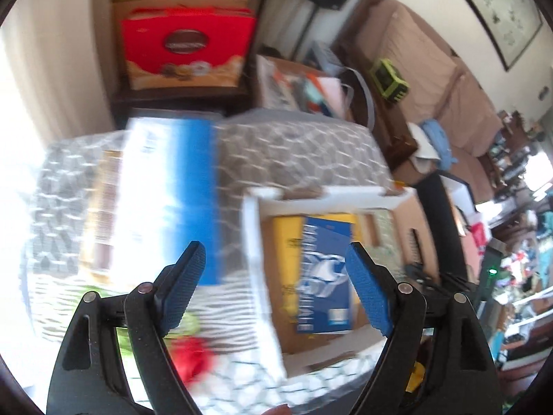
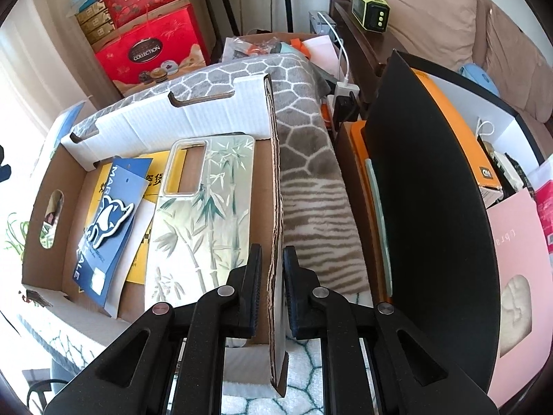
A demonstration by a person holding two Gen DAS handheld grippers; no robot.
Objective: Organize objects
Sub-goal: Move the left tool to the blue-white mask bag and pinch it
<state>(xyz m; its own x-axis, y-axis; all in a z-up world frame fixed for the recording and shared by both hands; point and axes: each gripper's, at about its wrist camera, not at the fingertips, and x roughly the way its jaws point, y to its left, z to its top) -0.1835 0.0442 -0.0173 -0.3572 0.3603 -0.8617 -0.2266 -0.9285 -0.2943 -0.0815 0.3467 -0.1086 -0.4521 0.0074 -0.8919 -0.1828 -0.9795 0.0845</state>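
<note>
A white-and-brown cardboard box (image 2: 214, 117) lies open on a grey patterned blanket (image 2: 304, 159). Inside it lie a bamboo-print phone case (image 2: 204, 214), a blue card with a whale badge (image 2: 107, 221) and a yellow card (image 2: 155, 173). My right gripper (image 2: 272, 276) is shut on the box's right wall (image 2: 274, 207). My left gripper (image 1: 273, 276) is open and empty, hovering above the box's left edge (image 1: 257, 259); the blue card (image 1: 325, 269) shows inside. A blue-and-white box (image 1: 172, 193) lies blurred on the blanket to the left.
Red gift boxes (image 2: 148, 41) are stacked behind the blanket. A black and orange carton (image 2: 432, 207) stands to the right of the box, with a pink bag (image 2: 518, 276) beside it. A brown sofa (image 2: 449, 10) is at the back right. A red object (image 1: 190, 356) lies near the left gripper.
</note>
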